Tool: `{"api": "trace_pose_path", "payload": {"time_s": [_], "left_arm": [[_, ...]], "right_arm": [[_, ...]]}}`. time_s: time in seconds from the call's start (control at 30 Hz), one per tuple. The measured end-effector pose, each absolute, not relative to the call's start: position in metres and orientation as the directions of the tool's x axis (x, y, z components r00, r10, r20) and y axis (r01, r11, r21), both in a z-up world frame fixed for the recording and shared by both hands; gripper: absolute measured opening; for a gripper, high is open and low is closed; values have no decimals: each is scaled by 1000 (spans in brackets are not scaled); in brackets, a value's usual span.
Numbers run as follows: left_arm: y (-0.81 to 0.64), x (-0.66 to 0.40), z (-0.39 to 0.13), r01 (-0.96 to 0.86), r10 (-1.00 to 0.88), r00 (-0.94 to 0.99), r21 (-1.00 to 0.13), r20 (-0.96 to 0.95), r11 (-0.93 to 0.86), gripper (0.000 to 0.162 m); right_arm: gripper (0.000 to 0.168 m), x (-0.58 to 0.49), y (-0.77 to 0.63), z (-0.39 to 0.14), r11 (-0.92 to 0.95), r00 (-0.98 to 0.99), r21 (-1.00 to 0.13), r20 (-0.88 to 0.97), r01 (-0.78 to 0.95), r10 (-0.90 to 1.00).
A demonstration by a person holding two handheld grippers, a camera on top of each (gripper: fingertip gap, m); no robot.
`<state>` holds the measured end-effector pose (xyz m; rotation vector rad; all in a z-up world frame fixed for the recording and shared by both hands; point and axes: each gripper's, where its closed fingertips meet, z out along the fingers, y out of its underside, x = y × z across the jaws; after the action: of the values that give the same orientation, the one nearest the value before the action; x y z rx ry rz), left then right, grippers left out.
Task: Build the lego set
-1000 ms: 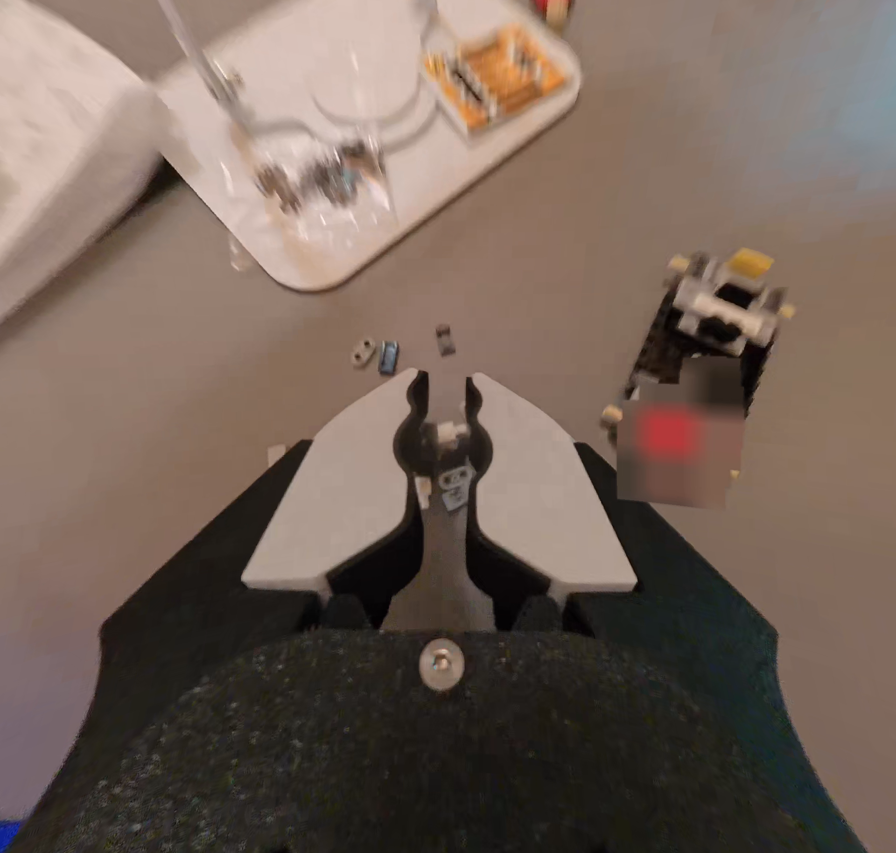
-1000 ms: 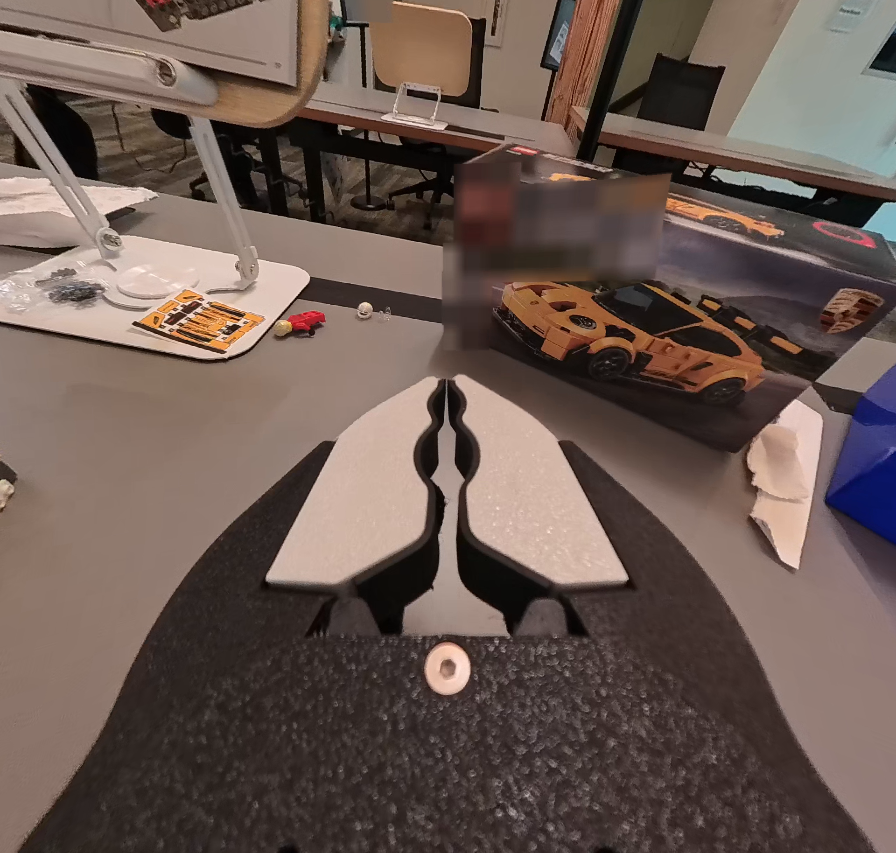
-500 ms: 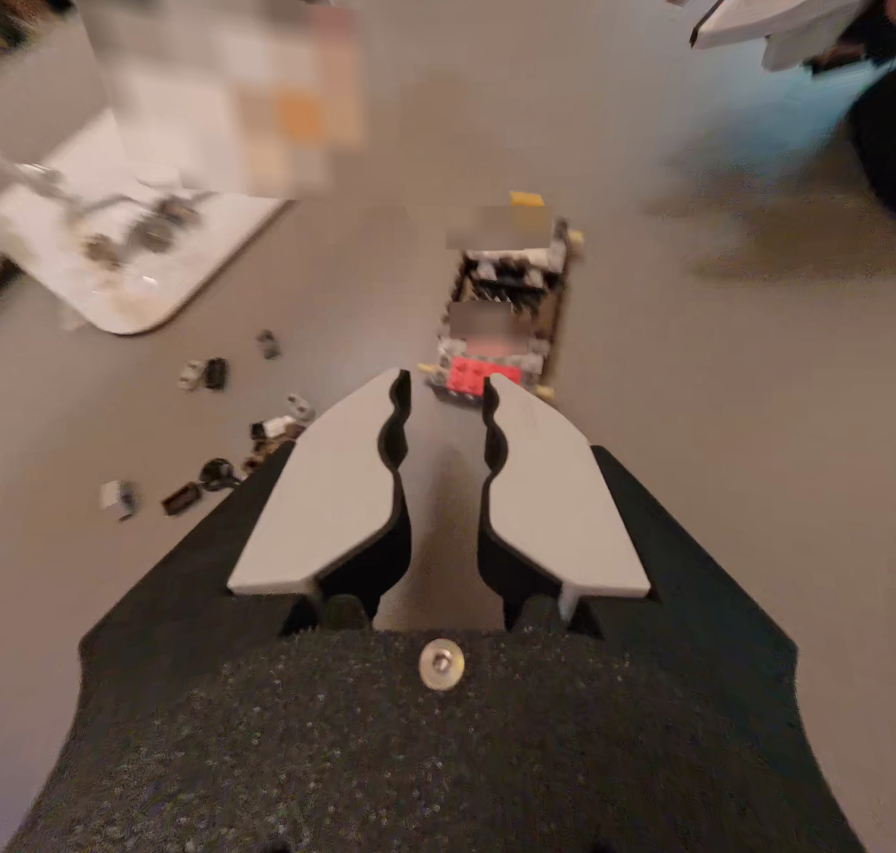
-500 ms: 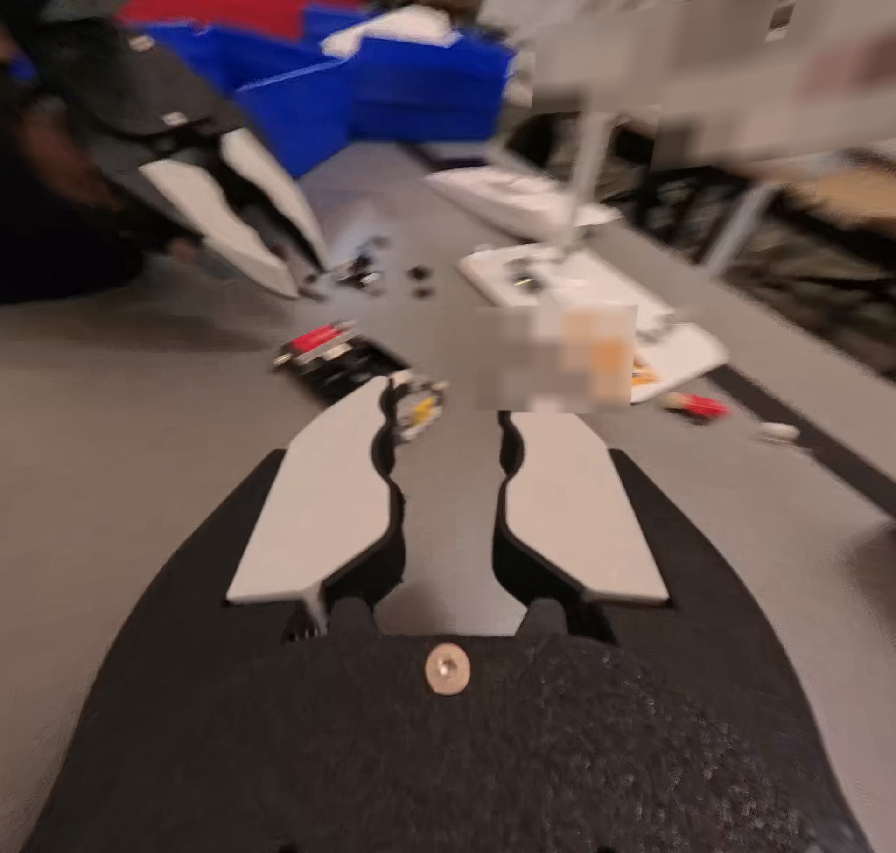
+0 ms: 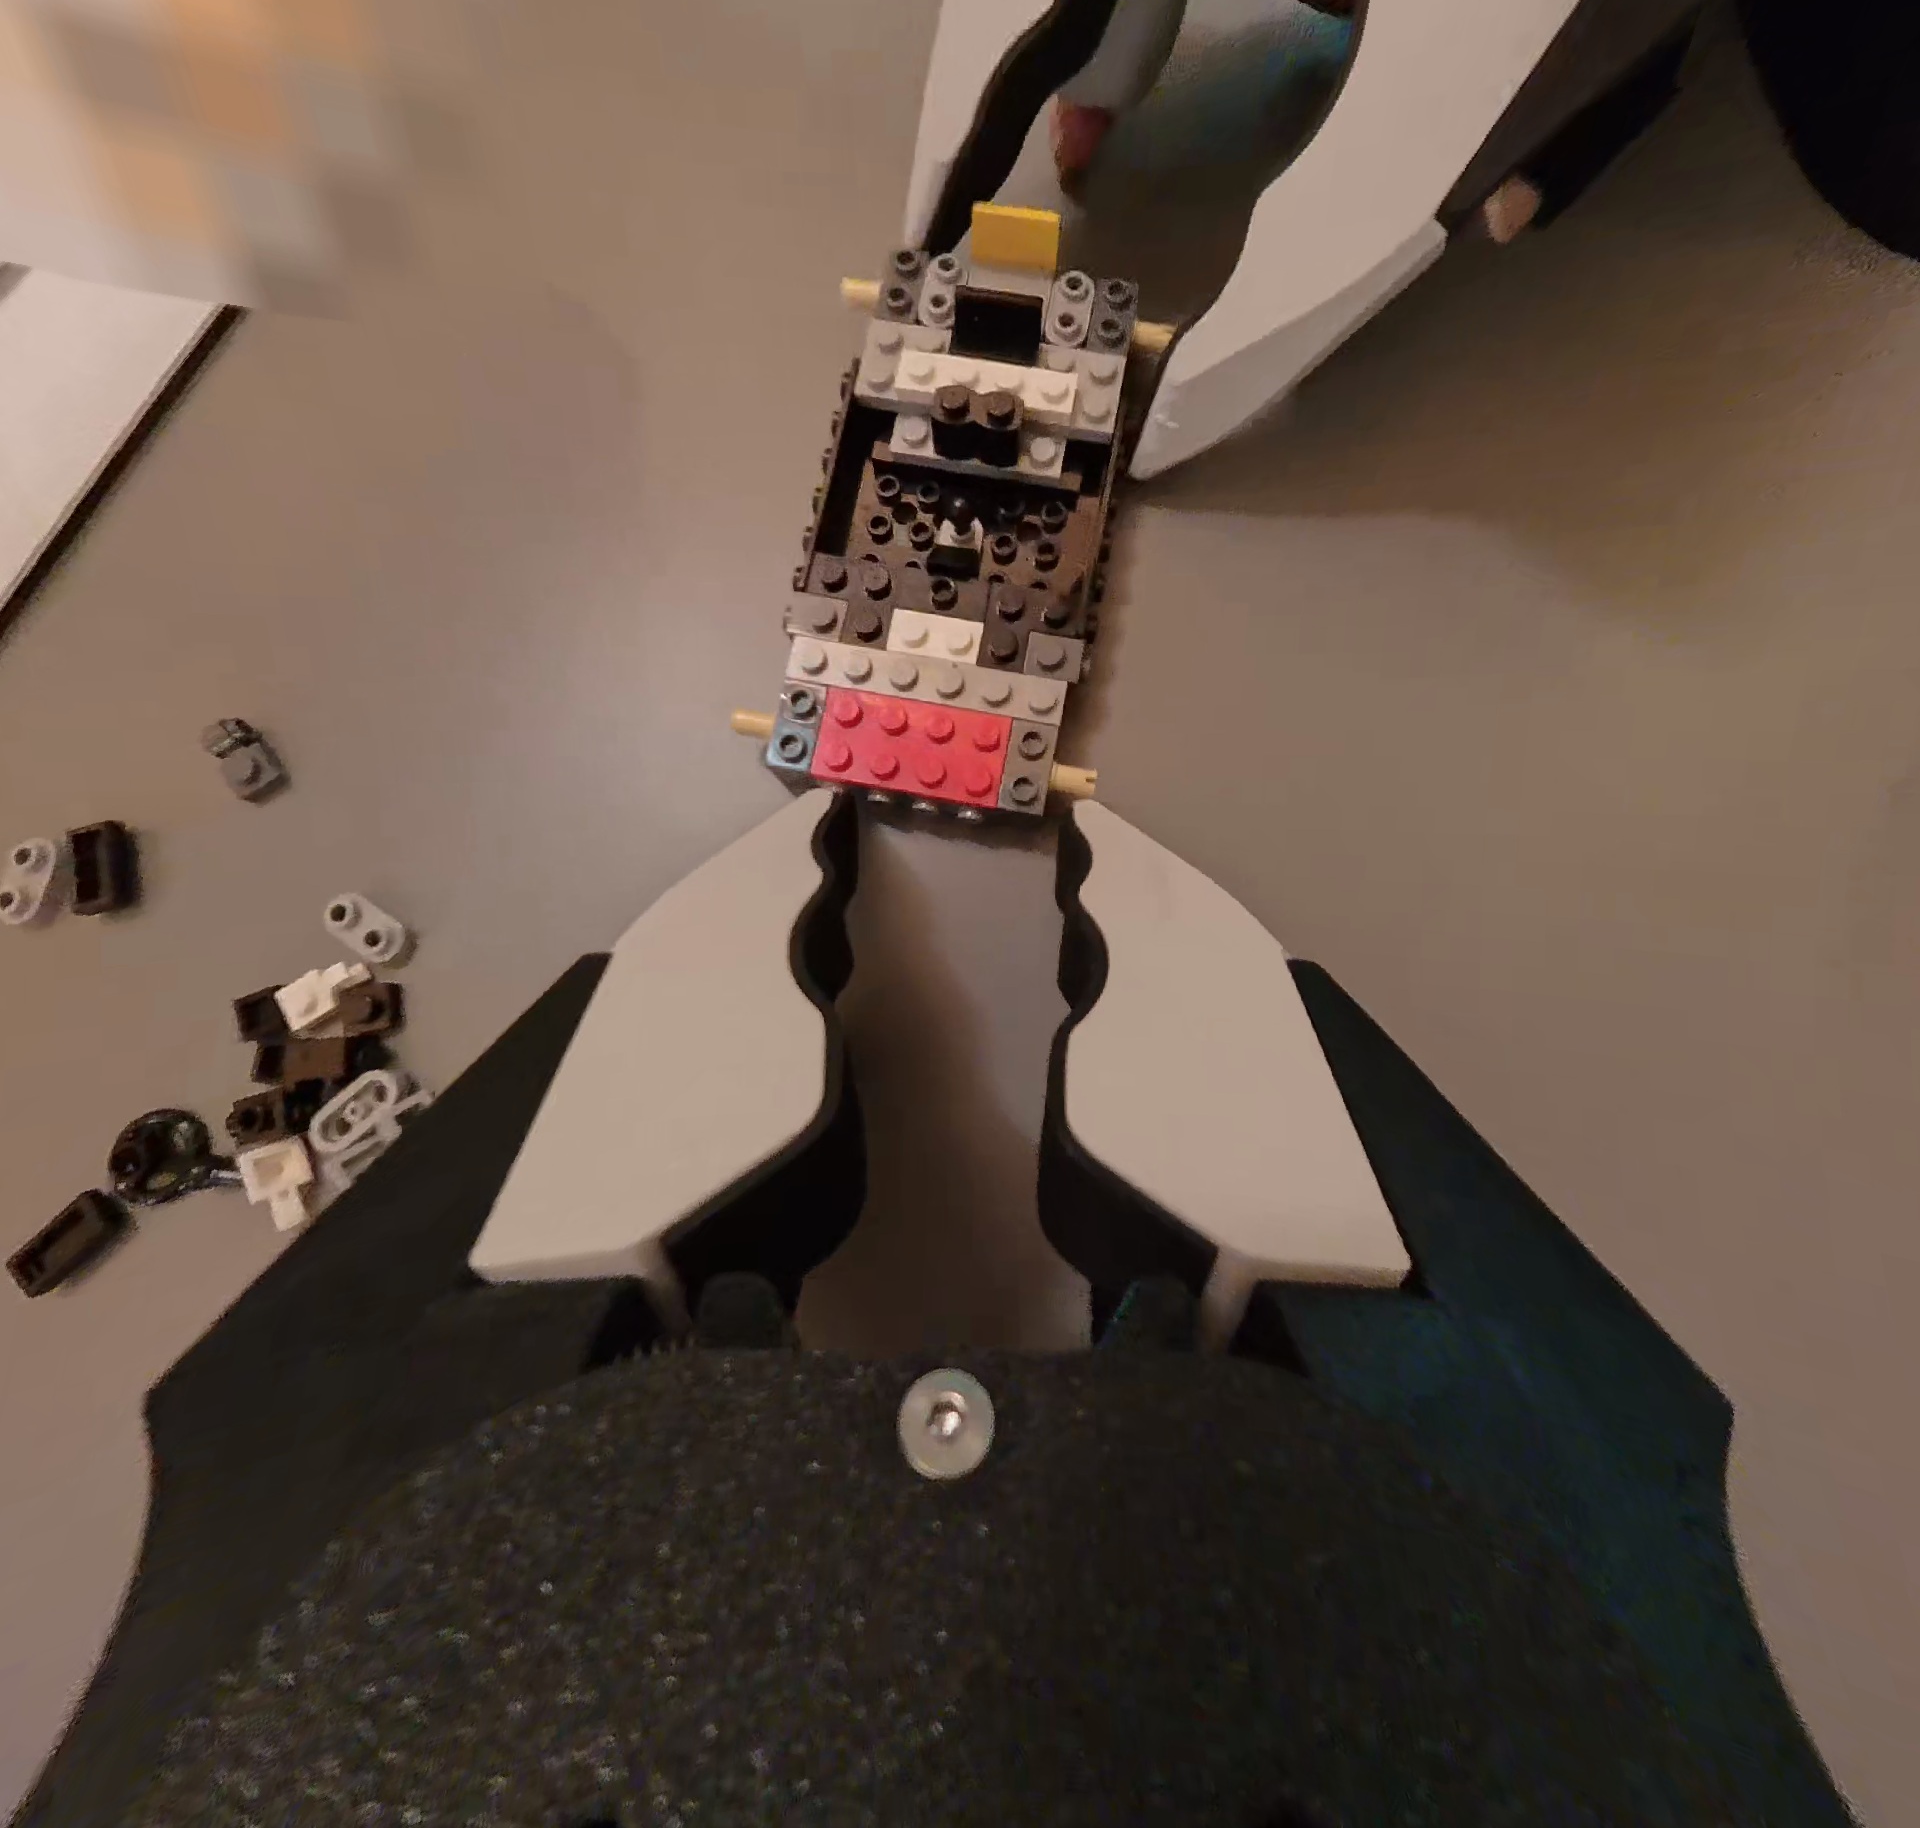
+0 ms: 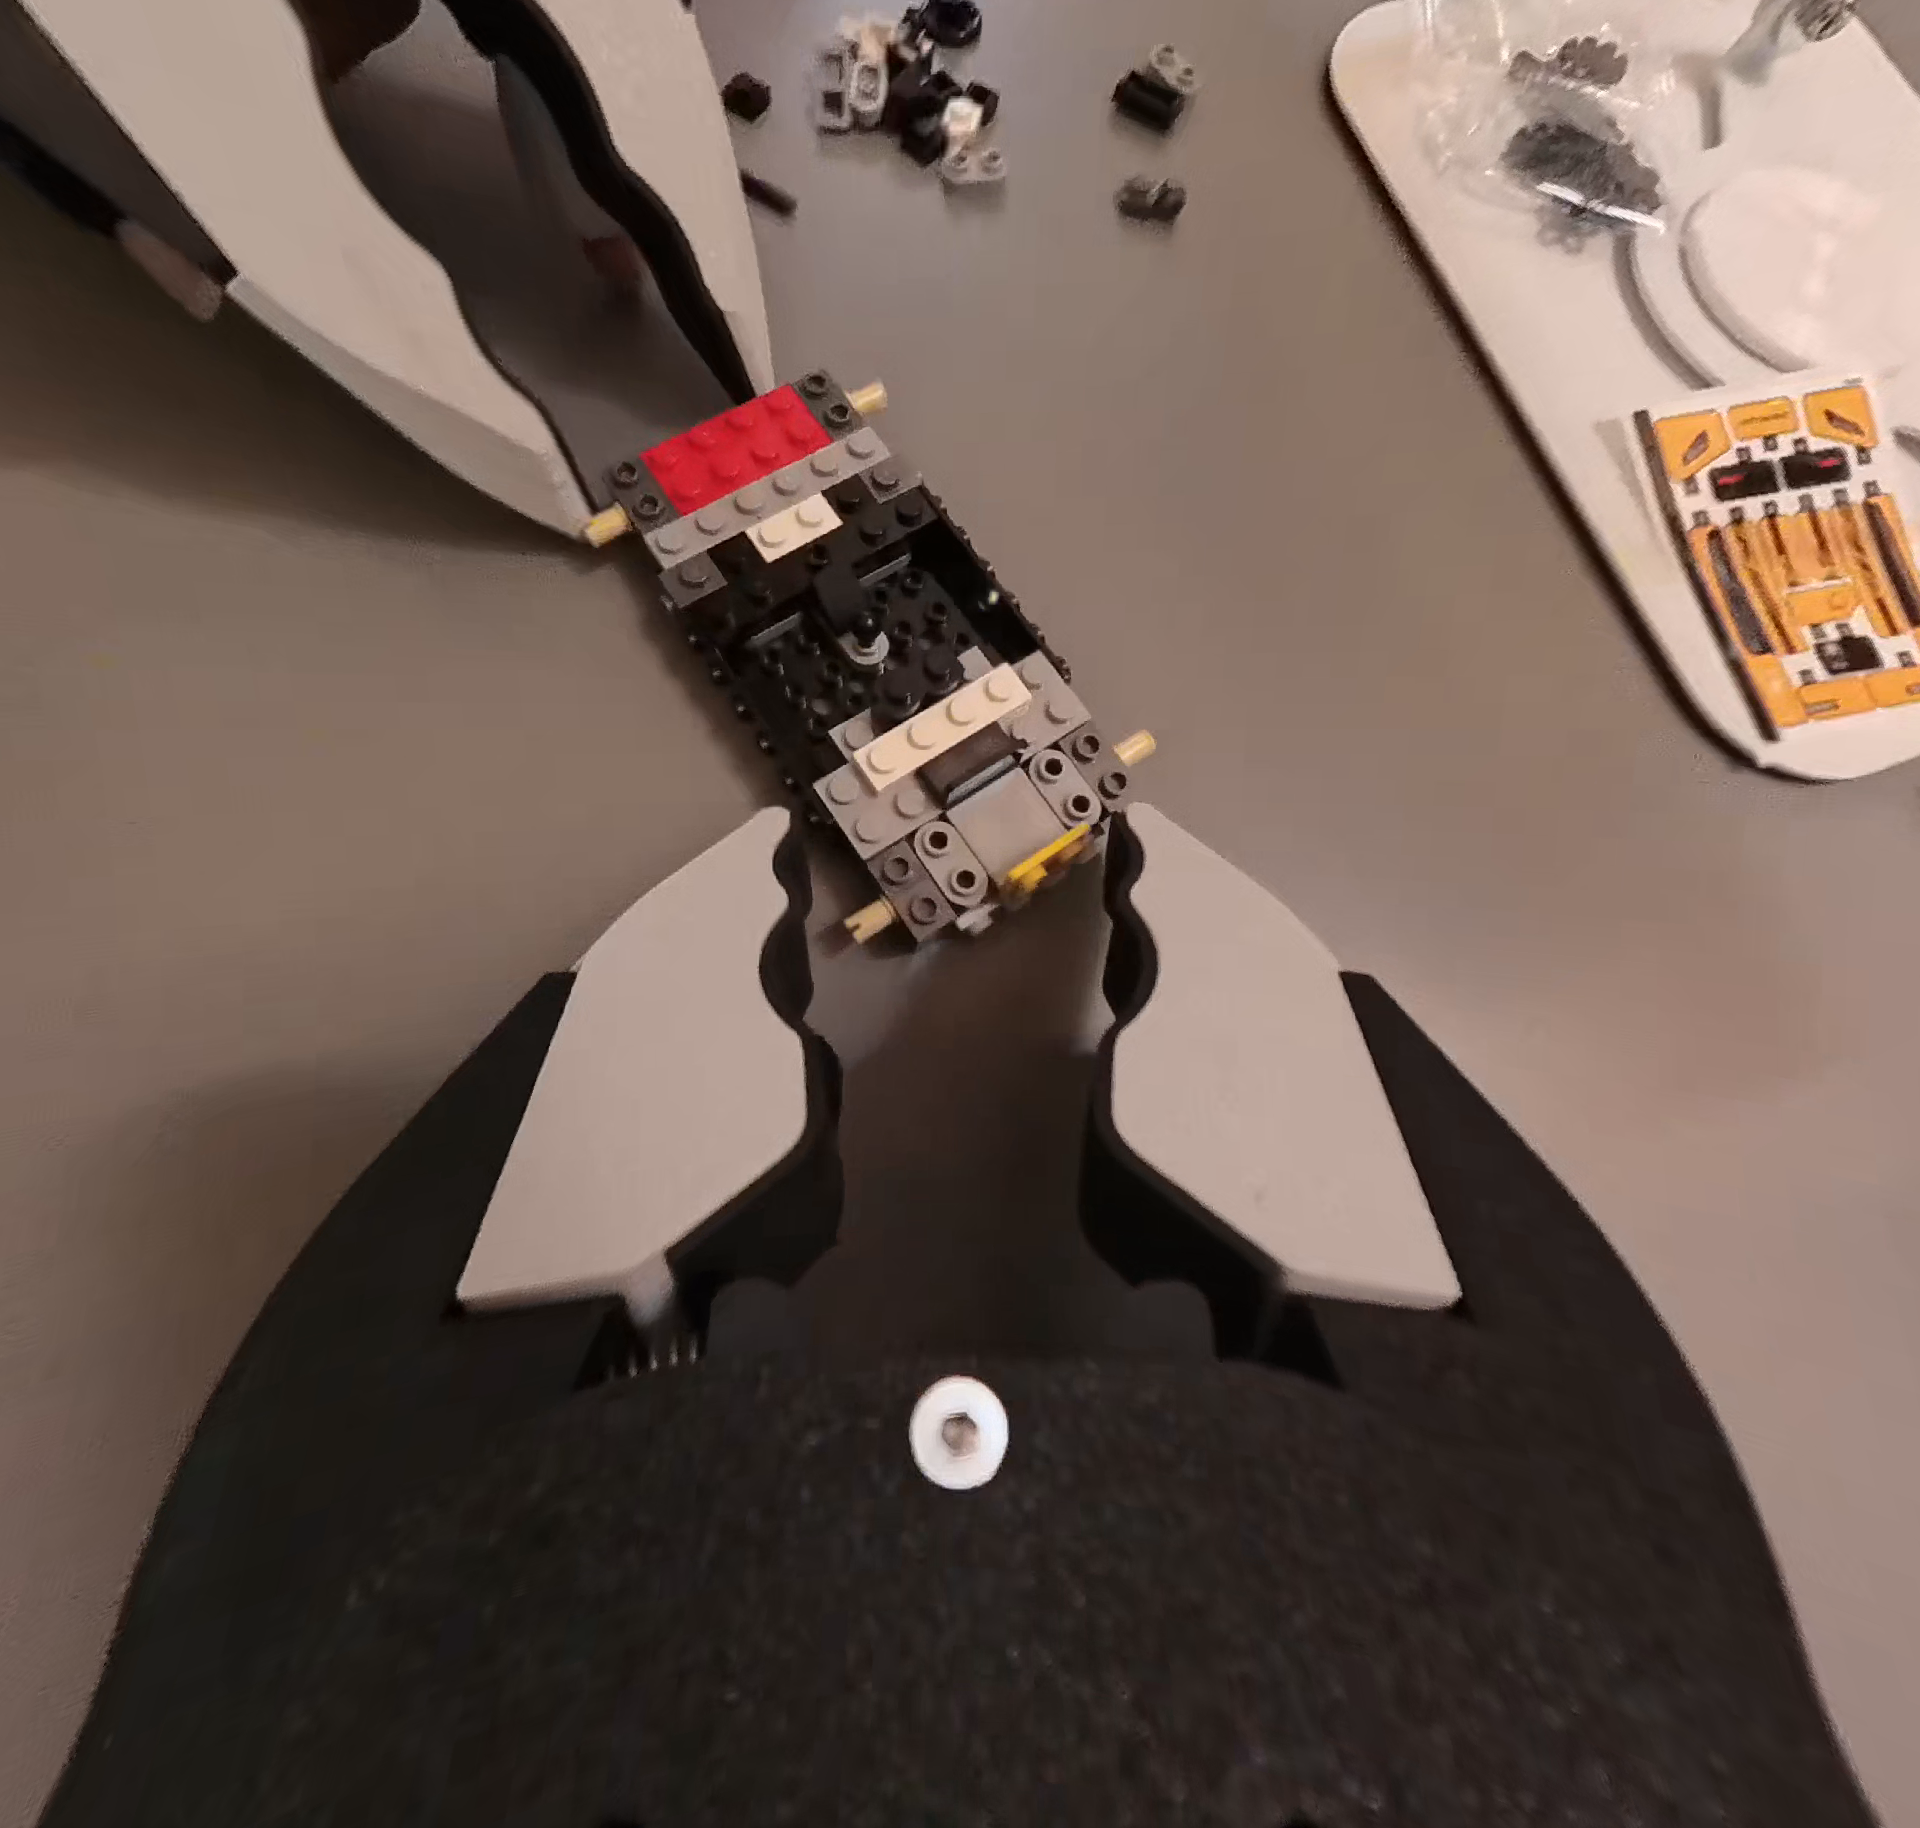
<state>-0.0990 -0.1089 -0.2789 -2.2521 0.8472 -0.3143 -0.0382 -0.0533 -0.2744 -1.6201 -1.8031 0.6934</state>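
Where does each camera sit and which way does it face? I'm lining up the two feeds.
Left wrist view: on the left tool, looking down its open fingers at the red end of the lego car chassis; loose pieces lie to its left.
Right wrist view: on the right tool, facing the chassis's yellow end, sticker sheet to its right.
Shared: the chassis, the pieces, each other's tool opposite.

black-grey chassis [image 5: 951, 542], red plate [image 5: 914, 755], orange sticker sheet [image 6: 1782, 557]

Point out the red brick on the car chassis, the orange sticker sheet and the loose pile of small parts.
Red studded brick [image 5: 914, 755]: left wrist view, top face.
Orange sticker sheet [image 6: 1782, 573]: right wrist view, centre.
Loose pile of small parts [image 5: 312, 1061]: left wrist view, middle.
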Motion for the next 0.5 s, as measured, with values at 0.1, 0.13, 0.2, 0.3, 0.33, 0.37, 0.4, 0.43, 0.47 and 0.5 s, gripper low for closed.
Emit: {"api": "trace_pose_path", "payload": {"time_s": [0.1,0.13,0.2,0.3,0.33,0.37,0.4,0.43,0.47,0.5], "left_arm": [[-117,-93,-279,-520,-694,720,-678,-20,-520,37],[-118,-92,-279,-527,-699,715,-675,-22,-517,34],[-120,-92,-279,-522,-702,712,-677,-11,-519,34],[-119,-92,-280,-513,-698,716,-681,-4,-523,37],[-118,-92,-279,-512,-699,715,-685,-4,-519,37],[-118,-92,-278,-506,-700,714,-694,-4,-512,39],[-117,-93,-275,-494,-698,717,-707,-1,-506,40],[-116,-94,-272,-477,-694,720,-723,5,-500,40],[-114,-95,-268,-457,-690,724,-740,13,-494,40],[-112,-96,-265,-438,-684,729,-755,19,-488,40]], "right_arm": [[50,-25,-65,-274,159,-77,-682,150,714,986],[49,-22,-68,-274,164,-79,-677,155,718,985],[48,-20,-70,-274,155,-71,-679,149,717,986],[48,-20,-68,-275,146,-73,-689,133,710,988],[48,-20,-68,-274,150,-77,-693,135,705,988],[49,-19,-68,-273,150,-80,-698,133,700,988],[49,-19,-68,-271,146,-80,-709,126,690,989],[49,-20,-68,-267,138,-75,-726,118,674,990],[49,-20,-66,-264,126,-66,-742,110,659,992],[49,-21,-64,-260,115,-55,-756,104,645,993]]}}
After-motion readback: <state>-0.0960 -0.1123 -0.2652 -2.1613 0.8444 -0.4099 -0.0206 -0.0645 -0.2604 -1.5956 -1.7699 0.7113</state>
